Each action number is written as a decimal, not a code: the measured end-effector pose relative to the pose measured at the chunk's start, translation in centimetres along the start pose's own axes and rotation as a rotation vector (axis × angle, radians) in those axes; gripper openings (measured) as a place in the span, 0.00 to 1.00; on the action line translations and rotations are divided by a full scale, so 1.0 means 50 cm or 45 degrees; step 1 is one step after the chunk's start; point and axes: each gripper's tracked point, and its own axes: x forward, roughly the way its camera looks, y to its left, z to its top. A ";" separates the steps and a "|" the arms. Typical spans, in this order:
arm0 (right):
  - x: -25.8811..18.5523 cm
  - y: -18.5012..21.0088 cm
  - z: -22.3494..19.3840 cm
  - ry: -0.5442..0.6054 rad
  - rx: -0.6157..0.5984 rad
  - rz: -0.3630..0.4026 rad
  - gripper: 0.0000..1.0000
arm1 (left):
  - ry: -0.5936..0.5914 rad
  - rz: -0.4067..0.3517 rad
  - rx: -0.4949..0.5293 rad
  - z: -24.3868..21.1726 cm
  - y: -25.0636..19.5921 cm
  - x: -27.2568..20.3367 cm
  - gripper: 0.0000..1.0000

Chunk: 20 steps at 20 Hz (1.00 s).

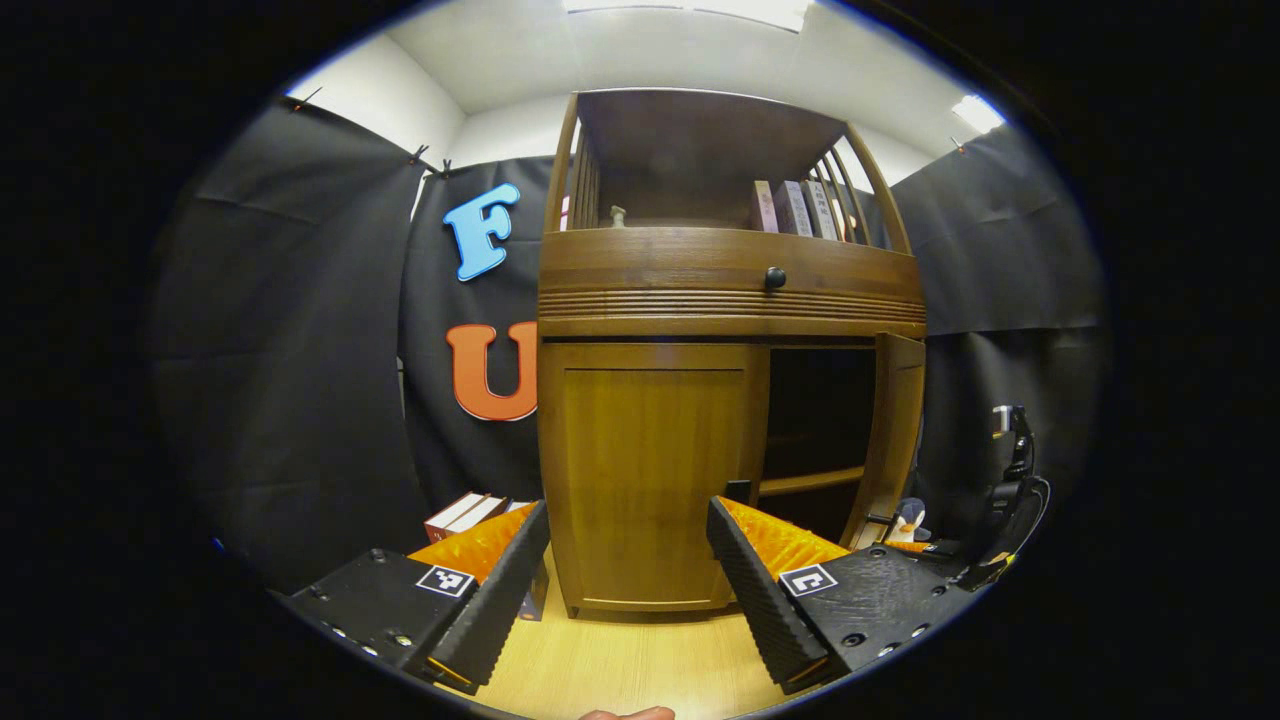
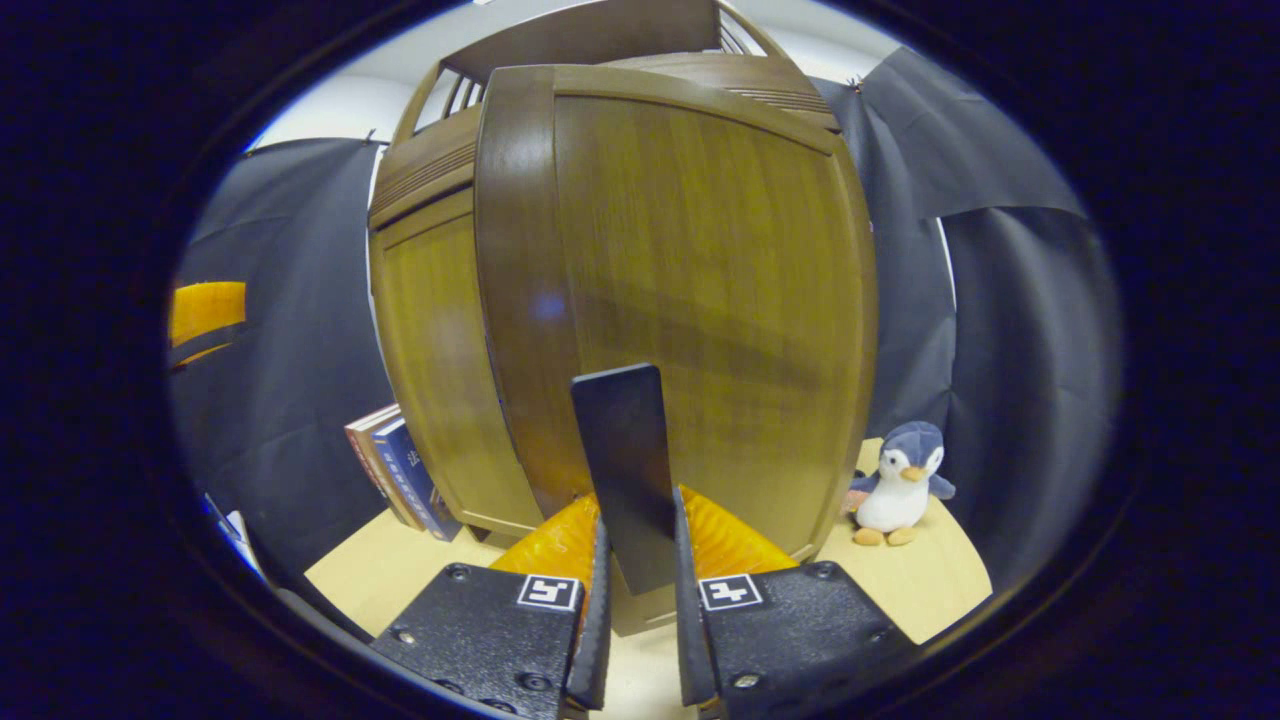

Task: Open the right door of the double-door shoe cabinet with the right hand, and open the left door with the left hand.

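Your right gripper (image 2: 637, 600) is pinched on the flat black pull tab (image 2: 622, 470) of the right door (image 2: 700, 300), both pads pressing its faces. In the left gripper view that door (image 1: 893, 430) stands swung well out from the shoe cabinet (image 1: 730, 290), dark interior and a shelf showing behind it — I'd call the right half mostly done.

Your left gripper (image 1: 628, 580) is spread wide, holding nothing, aimed at the left door (image 1: 650, 470), which sits shut and flush. Its handle (image 1: 738, 490) is the small dark tab at the door's inner edge, low down, just above your right-hand finger in that view. That's the place to grab, not the panel.

Handling, my read:
- Doors are stiff wood panels on side hinges; probably moderate weight, swing in an arc. Pull along the arc, not straight back, or the tab twists in the pads.
- Tab is thin, smooth and rigid — likely slippery. Seat it deep in the ribbed pads, square to the faces.
- The panel face is varnished and offers no grip; pushing on it only closes it.
- Can't tell whether there's a catch; expect a small breakaway tug.

Clutter: books (image 2: 395, 470) by the cabinet's left side, plush penguin (image 2: 900, 480) on the floor near the right door's swing.
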 end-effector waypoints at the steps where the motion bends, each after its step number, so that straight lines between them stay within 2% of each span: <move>1: -0.008 -0.005 0.000 -0.002 -0.003 -0.004 0.30 | -0.003 -0.010 0.004 0.001 -0.008 0.001 0.95; 5: -0.033 -0.022 -0.007 -0.014 -0.041 -0.033 0.30 | 0.003 -0.025 0.023 -0.002 -0.029 0.000 0.95; 6: -0.041 -0.026 -0.009 -0.015 -0.048 -0.036 0.29 | -0.001 -0.028 0.022 -0.003 -0.032 0.000 1.00; 7: -0.048 -0.032 -0.009 -0.014 -0.049 -0.038 0.29 | -0.001 -0.033 0.016 -0.003 -0.036 -0.002 0.95; 8: -0.055 -0.037 -0.011 -0.014 -0.050 -0.039 0.28 | 0.003 -0.039 0.010 -0.005 -0.039 -0.001 0.95; 13: -0.091 -0.073 -0.015 -0.029 -0.047 -0.063 0.29 | 0.019 -0.030 0.010 -0.014 -0.051 -0.005 0.95; 20: -0.143 -0.144 -0.024 0.006 -0.026 -0.125 0.23 | 0.024 0.009 0.004 -0.024 -0.050 -0.006 0.95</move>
